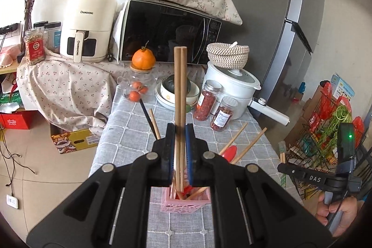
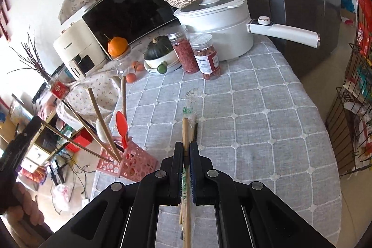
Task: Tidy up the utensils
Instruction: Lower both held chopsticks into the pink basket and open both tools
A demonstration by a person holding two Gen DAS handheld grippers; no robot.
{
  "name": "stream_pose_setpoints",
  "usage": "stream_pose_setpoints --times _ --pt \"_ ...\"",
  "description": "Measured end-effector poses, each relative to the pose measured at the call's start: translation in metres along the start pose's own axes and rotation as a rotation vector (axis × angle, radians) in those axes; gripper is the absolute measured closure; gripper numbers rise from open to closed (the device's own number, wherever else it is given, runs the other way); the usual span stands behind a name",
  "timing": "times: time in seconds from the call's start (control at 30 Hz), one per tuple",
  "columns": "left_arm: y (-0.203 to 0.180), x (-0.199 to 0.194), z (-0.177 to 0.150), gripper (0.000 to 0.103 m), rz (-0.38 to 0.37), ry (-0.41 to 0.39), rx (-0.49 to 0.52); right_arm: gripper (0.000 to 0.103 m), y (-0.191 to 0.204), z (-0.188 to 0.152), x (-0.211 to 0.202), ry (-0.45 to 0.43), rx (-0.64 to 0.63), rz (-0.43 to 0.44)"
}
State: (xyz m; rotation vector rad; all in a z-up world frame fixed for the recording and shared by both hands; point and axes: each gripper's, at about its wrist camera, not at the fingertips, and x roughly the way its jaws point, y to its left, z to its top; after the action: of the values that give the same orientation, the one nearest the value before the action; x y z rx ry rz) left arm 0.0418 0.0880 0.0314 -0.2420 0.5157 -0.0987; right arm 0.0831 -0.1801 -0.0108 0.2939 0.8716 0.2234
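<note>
Chopsticks (image 1: 180,108), two light wooden ones side by side, are pinched between the pressed-together fingers of the left gripper (image 1: 179,131); their long axis runs straight away from the camera, top ends pointing up toward the microwave (image 1: 167,31), lower ends dipping into the pink holder (image 1: 186,206) on the grey checked tablecloth (image 2: 255,108). One more wrapped pair of chopsticks (image 2: 187,131) is squeezed in the closed right gripper (image 2: 186,148), lying along the fingers and pointing out over the cloth. Inside the holder, about three wooden sticks (image 2: 102,122), one red spoon (image 2: 122,127) and one white spoon (image 2: 101,131) are seen leaning out. Two jars (image 2: 197,55) are standing beside one white pot (image 2: 216,24)
</note>
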Motion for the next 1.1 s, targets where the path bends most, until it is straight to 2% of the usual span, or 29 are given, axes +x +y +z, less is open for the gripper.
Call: stream_pose_setpoints --times 0.2,0.37,0.53,0.57,0.7,0.77,0.87,0.97,1.1 --pt "0.004 0.021 -0.008 0.093 0.031 0.045 -0.012 0.098 0.008 0.003 -0.014 -0.084 -0.001 0.030" --pt "0.011 0.039 -0.015 0.093 0.032 0.105 -0.050 0.098 0.023 0.006 -0.031 -0.207 -0.013 0.099" --pt "0.013 0.049 -0.018 0.093 0.025 0.163 -0.040 0.098 0.052 0.006 -0.042 -0.323 -0.047 0.152" --pt "0.014 0.048 -0.017 0.091 0.016 0.172 -0.048 0.098 0.058 0.006 -0.043 -0.340 -0.050 0.159" --pt "0.017 0.035 -0.011 0.063 -0.015 0.183 -0.067 0.098 0.086 0.003 -0.037 -0.386 -0.067 0.184" --pt "0.017 0.024 -0.008 0.056 0.001 0.176 -0.045 0.098 0.102 0.002 -0.033 -0.418 -0.089 0.177" --pt "0.020 0.015 -0.010 0.041 0.062 0.189 0.005 0.097 0.122 0.001 -0.027 -0.472 -0.111 0.152" --pt "0.028 0.014 -0.016 0.038 0.116 0.237 0.041 0.097 0.137 0.001 -0.016 -0.511 -0.091 0.124" --pt "0.048 0.014 -0.021 0.038 0.123 0.275 0.035 0.097 0.149 0.002 0.004 -0.558 -0.053 0.053"
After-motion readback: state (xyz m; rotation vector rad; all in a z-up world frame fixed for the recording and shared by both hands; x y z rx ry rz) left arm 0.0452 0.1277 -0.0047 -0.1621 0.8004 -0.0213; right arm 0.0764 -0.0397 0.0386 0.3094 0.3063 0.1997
